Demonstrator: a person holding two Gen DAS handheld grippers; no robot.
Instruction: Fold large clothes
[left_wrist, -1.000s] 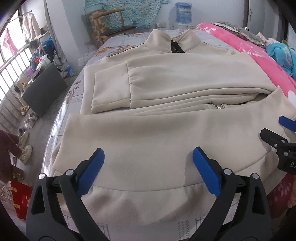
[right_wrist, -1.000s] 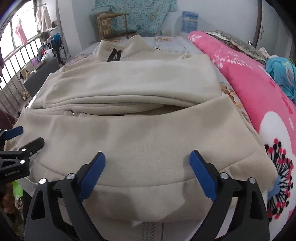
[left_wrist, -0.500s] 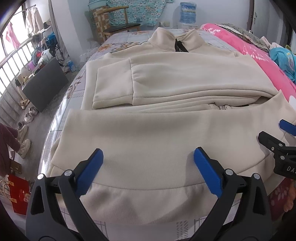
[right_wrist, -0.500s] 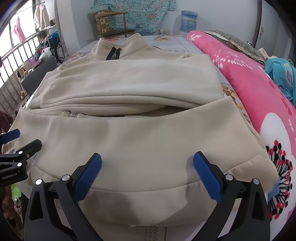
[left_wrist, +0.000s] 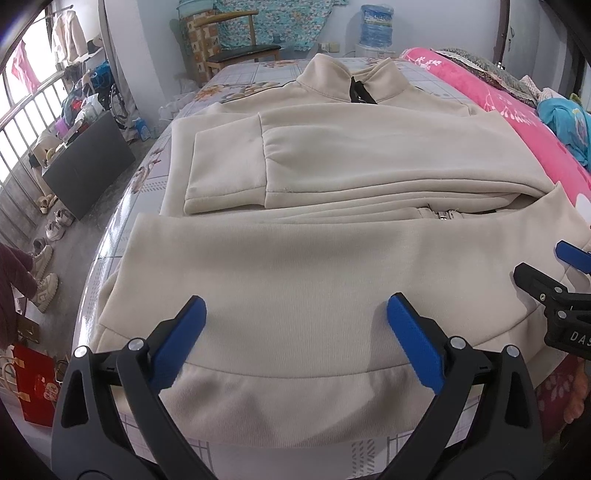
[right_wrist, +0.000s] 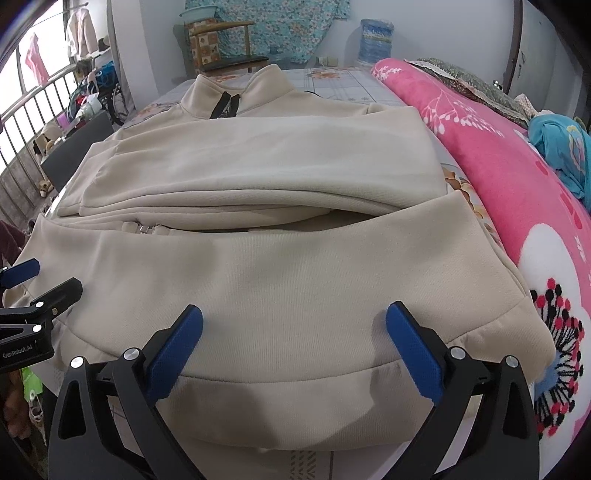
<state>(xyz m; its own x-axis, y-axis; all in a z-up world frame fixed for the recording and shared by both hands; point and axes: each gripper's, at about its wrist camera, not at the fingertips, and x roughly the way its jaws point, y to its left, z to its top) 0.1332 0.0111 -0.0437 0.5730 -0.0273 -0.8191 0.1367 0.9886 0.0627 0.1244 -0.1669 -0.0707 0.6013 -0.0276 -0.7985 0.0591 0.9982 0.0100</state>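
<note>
One bed carries everything: a cream jacket lies flat across it, collar at the far end, sleeves folded over the chest, hem doubled toward the zipper. Beside the jacket runs a pink quilt. At the jacket's near hem hover the left gripper and right gripper, both spread wide, holding nothing.

Both grippers hover with jaws wide apart over the near hem of the cream zip jacket, nothing between the pads. Left gripper and right gripper sit near each other, side by side. Pink floral quilt crowds the jacket's right edge; left side drops off the bed edge to open floor.
</note>
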